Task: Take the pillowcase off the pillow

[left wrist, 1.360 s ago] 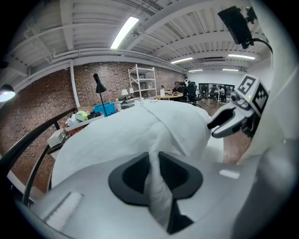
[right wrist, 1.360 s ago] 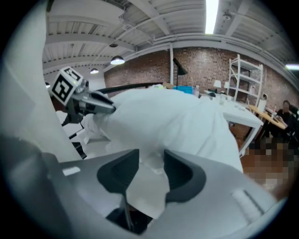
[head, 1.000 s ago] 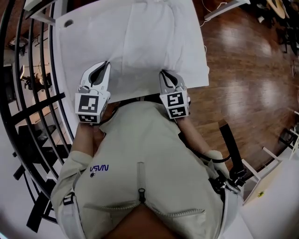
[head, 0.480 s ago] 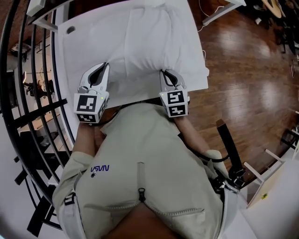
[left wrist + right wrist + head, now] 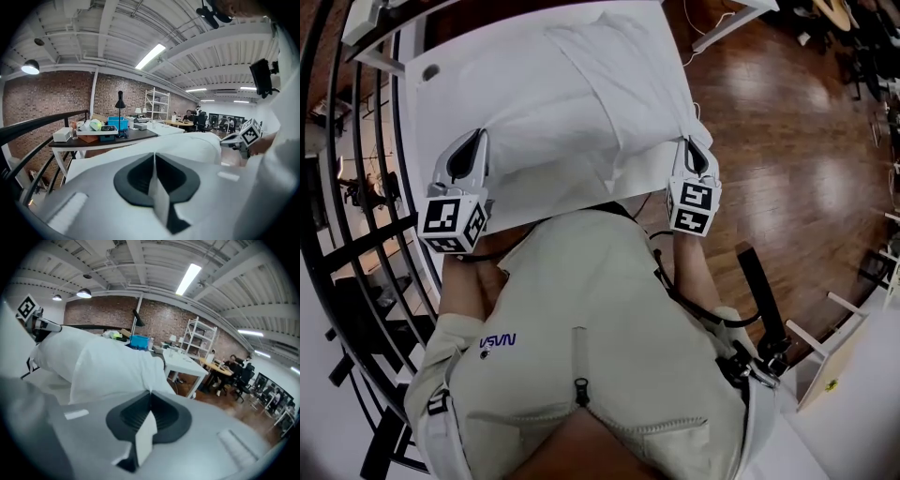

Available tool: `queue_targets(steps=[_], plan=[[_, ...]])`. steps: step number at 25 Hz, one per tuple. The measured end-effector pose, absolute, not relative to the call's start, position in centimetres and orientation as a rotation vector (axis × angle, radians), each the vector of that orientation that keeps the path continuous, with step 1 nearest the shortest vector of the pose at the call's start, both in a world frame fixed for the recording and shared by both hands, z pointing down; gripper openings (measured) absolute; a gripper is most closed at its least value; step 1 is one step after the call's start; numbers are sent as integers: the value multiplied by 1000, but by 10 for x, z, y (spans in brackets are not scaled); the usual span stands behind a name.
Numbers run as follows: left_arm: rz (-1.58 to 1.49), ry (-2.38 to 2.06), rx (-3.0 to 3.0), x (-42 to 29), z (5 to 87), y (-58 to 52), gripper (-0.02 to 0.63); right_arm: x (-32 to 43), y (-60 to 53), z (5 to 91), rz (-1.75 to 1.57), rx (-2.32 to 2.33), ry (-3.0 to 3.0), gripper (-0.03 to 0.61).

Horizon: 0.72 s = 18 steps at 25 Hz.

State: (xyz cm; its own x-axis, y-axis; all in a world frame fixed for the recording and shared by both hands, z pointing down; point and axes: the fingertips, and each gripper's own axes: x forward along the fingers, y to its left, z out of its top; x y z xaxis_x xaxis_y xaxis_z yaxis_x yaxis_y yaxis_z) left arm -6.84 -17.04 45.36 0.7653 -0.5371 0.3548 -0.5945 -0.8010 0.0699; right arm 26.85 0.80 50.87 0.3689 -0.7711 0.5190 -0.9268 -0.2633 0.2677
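While the pillowcase (image 5: 581, 103) lies spread over most of the white tabletop (image 5: 427, 108), its near edge is held at both ends. The left gripper (image 5: 474, 141) is closed tight on the cloth near the left end of that edge, and a thin white strip is seen clamped between its jaws in the left gripper view. The right gripper (image 5: 690, 145) is likewise closed on the fabric at the right end, at the tabletop's right edge, with a fold of white cloth pinched between its jaws. Between the two grips the hem is drawn across and dips in the middle. The pillow is wholly covered; only its bulge is made out under the cloth toward the far side. Little room is left on the left, where a black railing (image 5: 356, 197) runs just beside the tabletop's edge. Open wooden floor (image 5: 787, 141) is seen to the right. The near side is taken up by the person's torso (image 5: 581, 319).
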Motion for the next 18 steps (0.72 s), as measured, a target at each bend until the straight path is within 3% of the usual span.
queue_targets(steps=[11,13,15,18], plan=[[596,-724,2650,-60,533,-115,22,264,48,604,837,2016,-1464,6],[564,-700,2657,-55,520,-113,49,257,47,594,828,2015,-1536,14],[456,-679,2693,-48,486,-112,87,247,45,571,773,2021,-1638,63],[329,-710,2786,-36,437,-128,127,234,32,519,605,2083,-1792,69]])
